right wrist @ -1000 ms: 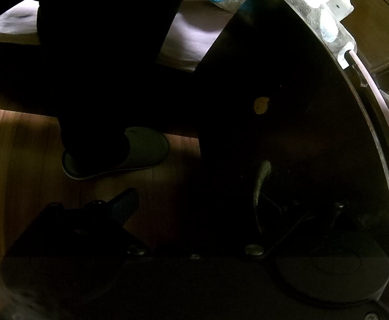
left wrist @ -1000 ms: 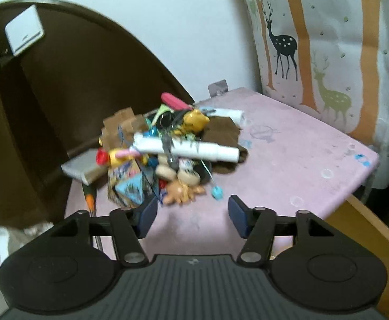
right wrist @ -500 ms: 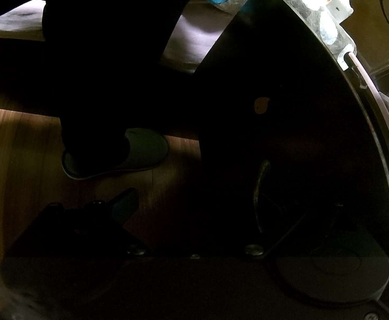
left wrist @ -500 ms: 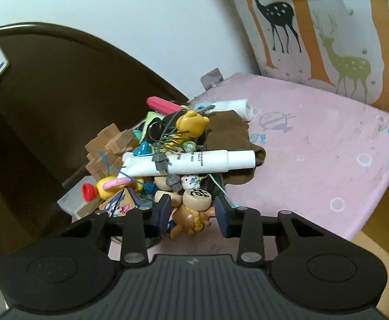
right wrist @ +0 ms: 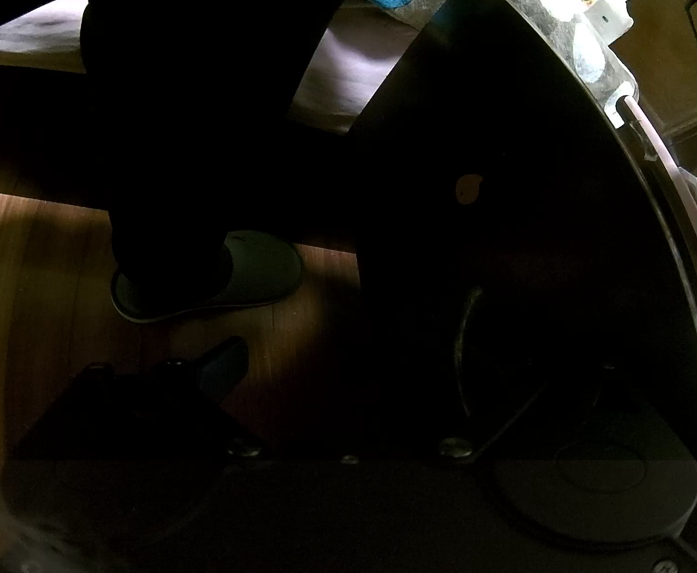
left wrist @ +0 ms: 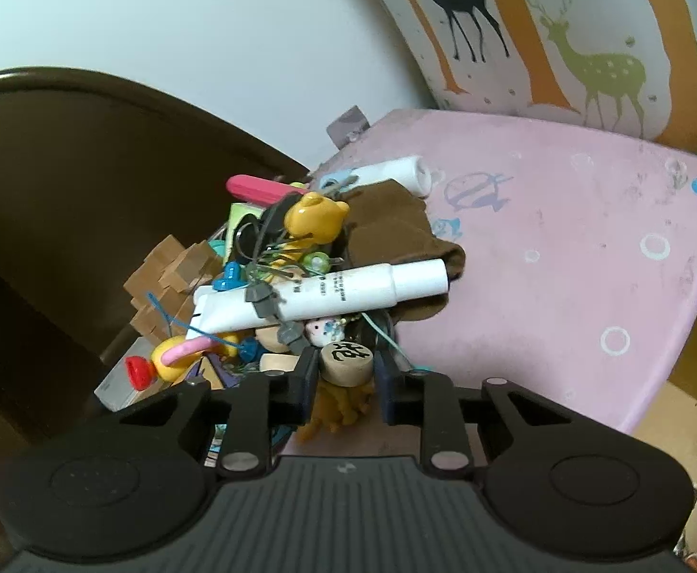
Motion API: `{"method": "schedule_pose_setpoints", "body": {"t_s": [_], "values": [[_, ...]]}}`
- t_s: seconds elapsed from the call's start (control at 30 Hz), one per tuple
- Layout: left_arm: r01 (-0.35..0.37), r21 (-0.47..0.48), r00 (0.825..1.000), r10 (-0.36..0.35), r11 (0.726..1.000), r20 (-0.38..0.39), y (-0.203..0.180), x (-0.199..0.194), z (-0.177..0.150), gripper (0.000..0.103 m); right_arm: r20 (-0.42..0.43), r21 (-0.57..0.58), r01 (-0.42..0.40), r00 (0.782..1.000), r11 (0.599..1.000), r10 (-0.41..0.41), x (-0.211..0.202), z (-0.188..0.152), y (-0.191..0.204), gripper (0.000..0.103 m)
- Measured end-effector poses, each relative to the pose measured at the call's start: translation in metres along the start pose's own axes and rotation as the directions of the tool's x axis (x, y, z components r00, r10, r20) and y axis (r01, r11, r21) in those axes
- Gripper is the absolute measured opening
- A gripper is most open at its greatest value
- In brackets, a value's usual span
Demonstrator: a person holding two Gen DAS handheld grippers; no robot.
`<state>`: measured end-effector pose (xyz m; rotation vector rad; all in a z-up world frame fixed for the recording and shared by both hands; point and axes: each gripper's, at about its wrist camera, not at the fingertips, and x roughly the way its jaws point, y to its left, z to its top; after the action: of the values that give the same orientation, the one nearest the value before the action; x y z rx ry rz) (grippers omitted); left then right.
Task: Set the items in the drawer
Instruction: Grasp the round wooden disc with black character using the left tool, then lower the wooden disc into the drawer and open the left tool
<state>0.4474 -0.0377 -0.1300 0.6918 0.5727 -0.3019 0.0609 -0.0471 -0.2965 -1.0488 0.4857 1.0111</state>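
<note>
- Left claw [left wrist: 346, 377] has just been closing around a round pale wooden token with a black painted character [left wrist: 347, 363]; the token sits between the dark pads, which look to be touching or all but touching its sides.
- That token lies at the near edge of a heap of small odds and ends [left wrist: 281, 286] on the pink patterned bench [left wrist: 563, 262]: a long white tube with a white cap [left wrist: 320, 296], a yellow bear figure [left wrist: 315, 219], brown wooden blocks [left wrist: 172, 272], a brown cloth [left wrist: 391, 234].
- Right claw [right wrist: 348, 372] is in deep shadow beside a dark cabinet front [right wrist: 515, 191]; only one blue-padded finger shows against the wooden floor (near a grey slipper [right wrist: 253, 277]), so I cannot tell whether it is spread or pressed together.
- Progress, as I judge it: early. The heap looks nearly whole, no drawer interior is in view, and nothing can be seen stowed. Lifting this token and carrying it over is still ahead, then the rest of the pile.
</note>
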Motion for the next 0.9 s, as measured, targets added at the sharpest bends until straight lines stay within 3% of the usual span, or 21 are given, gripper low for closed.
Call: {"method": "schedule_pose_setpoints", "body": {"t_s": [0.23,0.47,0.67,0.9], "values": [[-0.002,-0.006,1.0,0.002,1.0,0.007,-0.002,-0.021,-0.002,0.024,-0.002,0.001,0.0,1.0,1.0,0.0,-0.001,0.001,-0.001,0.096],[0.041,-0.023,0.999,-0.04,0.999,0.015,-0.012,-0.055,-0.01,0.024,-0.007,0.002,0.0,1.0,1.0,0.0,-0.001,0.001,-0.001,0.096],[0.157,-0.013,0.987,-0.157,0.987,-0.018,-0.049,-0.075,-0.033,0.024,-0.009,0.003,0.0,1.0,1.0,0.0,-0.001,0.0,-0.001,0.096],[0.281,0.009,0.953,-0.278,0.96,-0.118,-0.101,-0.058,-0.07,0.024,-0.009,0.002,0.0,1.0,1.0,0.0,-0.001,-0.001,-0.001,0.096]]}}
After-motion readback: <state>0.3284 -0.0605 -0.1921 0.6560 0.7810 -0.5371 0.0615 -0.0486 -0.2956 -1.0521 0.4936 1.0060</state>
